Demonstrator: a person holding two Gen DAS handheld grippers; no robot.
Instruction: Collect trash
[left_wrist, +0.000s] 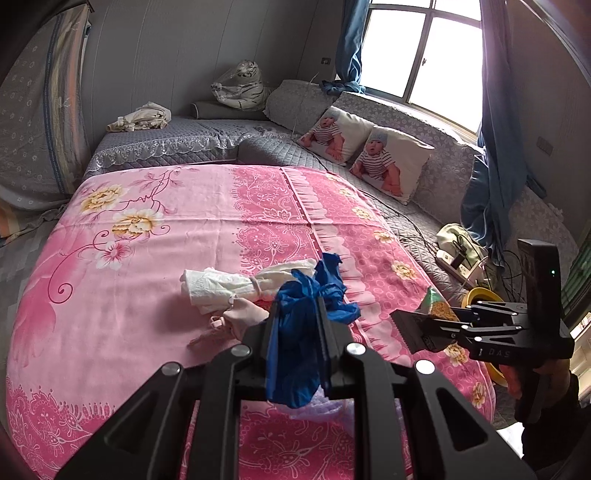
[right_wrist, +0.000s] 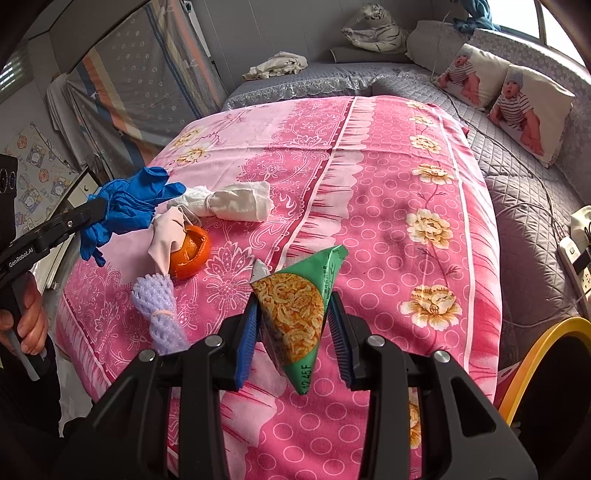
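Note:
My left gripper is shut on a crumpled blue glove and holds it above the pink bedspread; it also shows in the right wrist view. My right gripper is shut on a green snack wrapper, also seen from the left wrist view. On the bedspread lie a white tissue wad, an orange peel under a pale pink mask, and a purple foam net. The tissue wad and mask lie just beyond the glove.
A yellow-rimmed bin stands at the bed's right side, also seen behind the right gripper. A power strip with cables lies on the grey quilted mattress. Baby-print pillows and a plush tiger sit at the back.

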